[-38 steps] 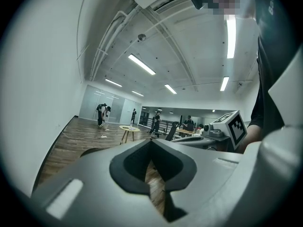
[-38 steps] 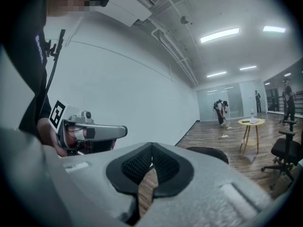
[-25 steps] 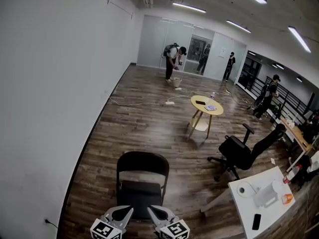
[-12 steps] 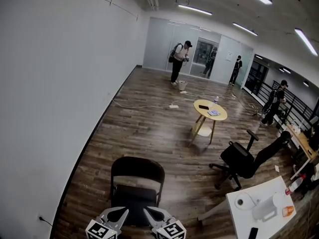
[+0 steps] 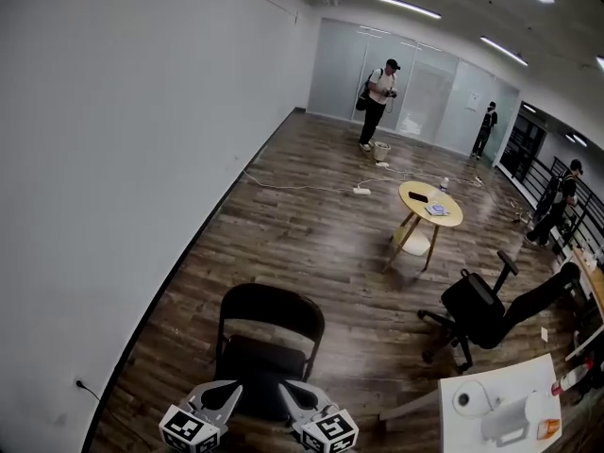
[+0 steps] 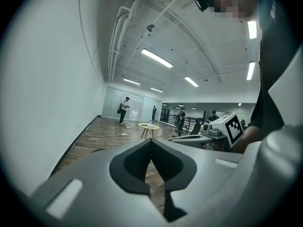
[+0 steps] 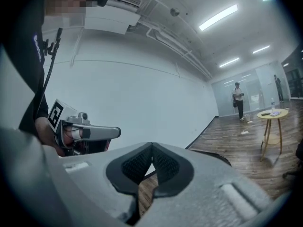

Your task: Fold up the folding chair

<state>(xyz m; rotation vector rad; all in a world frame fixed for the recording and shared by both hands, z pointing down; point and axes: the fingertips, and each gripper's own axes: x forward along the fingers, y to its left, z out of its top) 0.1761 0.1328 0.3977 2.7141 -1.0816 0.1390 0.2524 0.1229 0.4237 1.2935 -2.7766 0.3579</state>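
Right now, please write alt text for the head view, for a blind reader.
An unfolded black folding chair stands on a wood floor beside a white wall, just beyond the left gripper and right gripper, both with fingers shut and empty. Farther off are a round yellow table, a black office chair and several people.

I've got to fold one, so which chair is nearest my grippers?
The black folding chair directly ahead, with no wheels; the reclined office chair stands farther to the right.

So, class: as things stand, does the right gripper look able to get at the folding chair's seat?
Probably yes. The right gripper, jaws shut, hangs just before the folding chair with nothing between them; it must open first to grip.
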